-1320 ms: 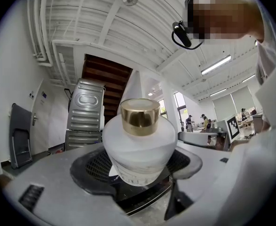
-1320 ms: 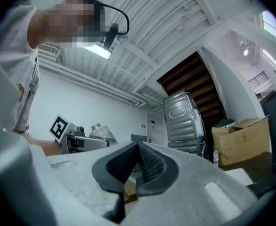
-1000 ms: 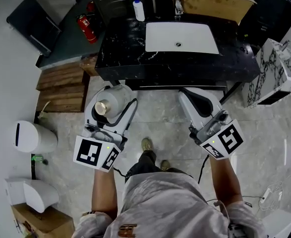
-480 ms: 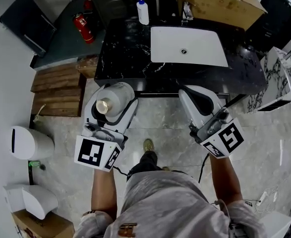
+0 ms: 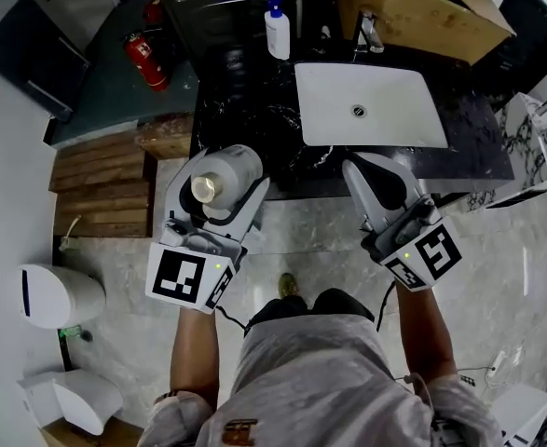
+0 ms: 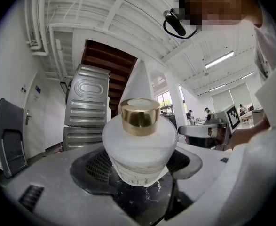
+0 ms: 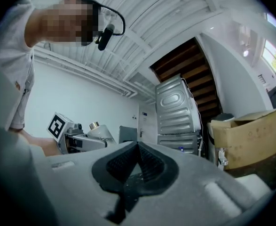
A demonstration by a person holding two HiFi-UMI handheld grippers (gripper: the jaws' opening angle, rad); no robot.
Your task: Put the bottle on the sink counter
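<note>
Left gripper (image 5: 222, 181) grasps the bottle (image 6: 138, 147) upright, gold cap up, at the counter's (image 5: 245, 124) front edge, left of the sink (image 5: 371, 105). Right gripper (image 5: 362, 168) is clenched and empty. Step in hand: delivery. The next move likely calls for lowering onto bare counter, then release.

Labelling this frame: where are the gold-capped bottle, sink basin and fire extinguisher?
gold-capped bottle (image 5: 207, 188): head view, gold cap.
sink basin (image 5: 399, 101): head view, bare white bottom.
fire extinguisher (image 5: 146, 63): head view, red body.
</note>
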